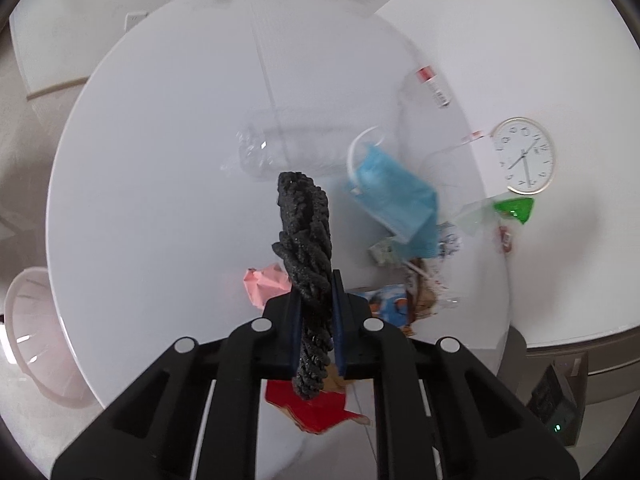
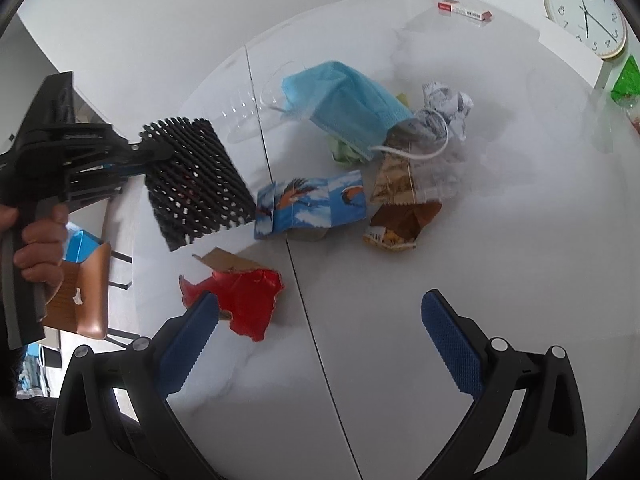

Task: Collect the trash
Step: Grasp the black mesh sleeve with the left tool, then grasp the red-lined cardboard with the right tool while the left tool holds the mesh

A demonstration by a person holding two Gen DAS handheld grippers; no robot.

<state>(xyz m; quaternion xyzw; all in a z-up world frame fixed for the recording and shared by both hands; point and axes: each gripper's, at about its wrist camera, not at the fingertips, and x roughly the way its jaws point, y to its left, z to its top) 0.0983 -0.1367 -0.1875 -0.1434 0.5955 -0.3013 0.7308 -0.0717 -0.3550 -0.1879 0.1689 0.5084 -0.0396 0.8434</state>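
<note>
My left gripper (image 1: 314,312) is shut on a black foam mesh sleeve (image 1: 306,240) and holds it above the white table (image 1: 160,160); the sleeve also shows in the right wrist view (image 2: 196,184), held by the left gripper (image 2: 160,152). My right gripper (image 2: 320,344) is open and empty above the table, near a torn red wrapper (image 2: 244,296). Trash lies on the table: a blue face mask (image 2: 344,100), a blue printed carton (image 2: 312,204), a brown snack bag (image 2: 404,220), crumpled paper (image 2: 448,104), a clear plastic cup (image 2: 256,108) and pink paper (image 1: 266,282).
A pink bin (image 1: 36,340) stands on the floor left of the table. A round clock (image 2: 584,12) leans at the back right, with a green wrapper (image 2: 626,80) and a small red-white box (image 2: 466,10). A brown chair (image 2: 88,292) is at the left.
</note>
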